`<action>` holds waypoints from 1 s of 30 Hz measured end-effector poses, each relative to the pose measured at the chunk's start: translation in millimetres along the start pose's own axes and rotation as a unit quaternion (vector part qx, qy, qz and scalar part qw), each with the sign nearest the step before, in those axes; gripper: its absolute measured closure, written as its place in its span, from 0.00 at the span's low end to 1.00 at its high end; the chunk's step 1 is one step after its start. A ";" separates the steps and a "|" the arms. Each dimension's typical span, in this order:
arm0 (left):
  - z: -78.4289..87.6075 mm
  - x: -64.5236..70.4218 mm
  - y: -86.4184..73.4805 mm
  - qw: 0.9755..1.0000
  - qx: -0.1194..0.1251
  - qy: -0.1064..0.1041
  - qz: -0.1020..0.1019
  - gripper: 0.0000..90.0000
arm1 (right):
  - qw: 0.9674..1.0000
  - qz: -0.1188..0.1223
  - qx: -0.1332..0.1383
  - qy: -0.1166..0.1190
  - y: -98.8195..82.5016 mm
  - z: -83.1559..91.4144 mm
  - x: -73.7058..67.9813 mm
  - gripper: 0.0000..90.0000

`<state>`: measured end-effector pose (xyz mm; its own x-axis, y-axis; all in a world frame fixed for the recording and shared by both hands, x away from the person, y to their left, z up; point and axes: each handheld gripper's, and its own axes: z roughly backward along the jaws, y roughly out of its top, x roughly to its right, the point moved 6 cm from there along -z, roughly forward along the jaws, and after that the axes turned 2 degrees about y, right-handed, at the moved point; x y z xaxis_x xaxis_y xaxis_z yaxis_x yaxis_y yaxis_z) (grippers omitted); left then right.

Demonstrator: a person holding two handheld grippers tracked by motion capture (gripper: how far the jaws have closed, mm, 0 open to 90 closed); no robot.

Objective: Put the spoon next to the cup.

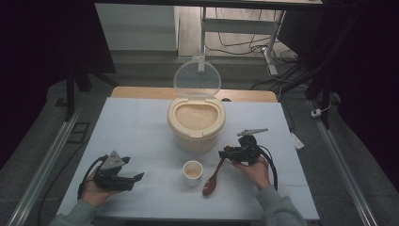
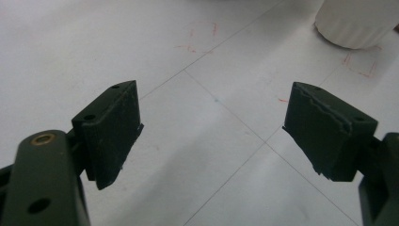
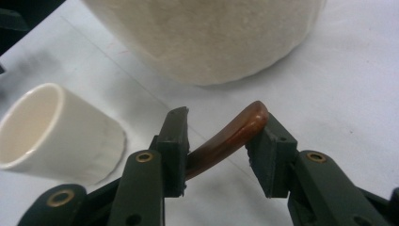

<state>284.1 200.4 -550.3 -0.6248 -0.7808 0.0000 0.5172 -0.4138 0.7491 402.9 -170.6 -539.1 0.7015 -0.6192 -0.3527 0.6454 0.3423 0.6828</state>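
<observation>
Two grippers are seen over a pale tabletop (image 1: 141, 127) from the high view. Toward the near left corner, the left gripper (image 1: 123, 179) is held in a hand just above the surface; in the left gripper view its jaws are spread wide with nothing between them, and bare tabletop lies below. Near the middle of the near edge, a small white cup (image 1: 192, 172) stands upright, apparently with a little pale content, though what it is cannot be told. Behind it, toward the centre of the tabletop, a cream rice container (image 1: 196, 125) is filled with grain, its clear lid (image 1: 197, 78) tipped up and back. Just right of the cup, a brown wooden spoon (image 1: 212, 179) is seen, bowl toward the near edge and handle slanting up into the right gripper (image 1: 226, 154). In the right gripper view the handle end (image 3: 235, 133) lies between the jaws, which are parted: it rests against the right-hand pad, while a gap shows at the left-hand one, so the spoon is judged to be loosely cradled rather than clamped. The risk is judged to lie in that slack hold: should the gripper be lifted or swung, the handle could slip out or pivot, and the spoon could knock the cup beside it and tip it. If the spoon is being set down, the curved handle might roll toward the cup.
</observation>
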 end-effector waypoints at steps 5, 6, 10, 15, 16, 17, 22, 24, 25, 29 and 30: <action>0.0 0.1 0.0 1.000 0.000 0.000 -0.001 0.21 | 1.000 0.006 -0.005 -0.019 -2.6 -7.5 5.0 0.62; 0.0 0.0 -0.1 1.000 0.000 -0.001 -0.001 0.21 | 1.000 0.007 -0.005 -0.021 -2.8 -8.7 5.4 0.61; 0.3 0.3 0.0 1.000 0.000 0.000 -0.001 0.21 | 0.999 0.013 -0.010 -0.035 -3.8 -14.4 6.7 0.59; 0.1 0.2 -0.1 1.000 0.000 0.000 -0.001 0.21 | 0.998 0.021 -0.016 -0.053 -4.8 -19.0 8.0 0.57; 0.0 0.1 -0.1 1.000 0.000 0.000 -0.001 0.21 | 0.998 0.024 -0.016 -0.056 -5.0 -19.8 8.2 0.56; -0.1 0.1 -0.1 1.000 -0.001 0.000 -0.001 0.21 | 0.998 0.026 -0.019 -0.060 -5.3 -20.3 8.5 0.56; 0.1 0.4 -0.1 1.000 0.000 0.000 -0.001 0.21 | 0.995 0.042 -0.032 -0.082 -6.8 -23.6 10.9 0.54; 0.1 0.2 -0.1 1.000 0.000 0.000 -0.001 0.21 | 0.994 0.046 -0.036 -0.089 -7.4 -25.0 11.6 0.53; 0.1 0.2 -0.1 1.000 -0.001 0.000 -0.001 0.21 | 0.994 0.049 -0.036 -0.091 -7.4 -25.3 11.9 0.53; 0.0 0.4 -0.2 1.000 -0.001 0.000 -0.001 0.21 | 0.991 0.059 -0.033 -0.112 -6.3 -25.0 13.4 0.49; 0.1 0.4 -0.2 1.000 -0.001 0.000 -0.002 0.21 | 0.991 0.058 -0.028 -0.116 -5.6 -23.7 13.9 0.48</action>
<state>283.7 200.2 -550.4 -0.6269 -0.7791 -0.0018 0.5159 -0.4168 0.7484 416.2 -164.4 -563.0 0.6875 -0.7174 -0.1128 0.5853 0.4554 0.6708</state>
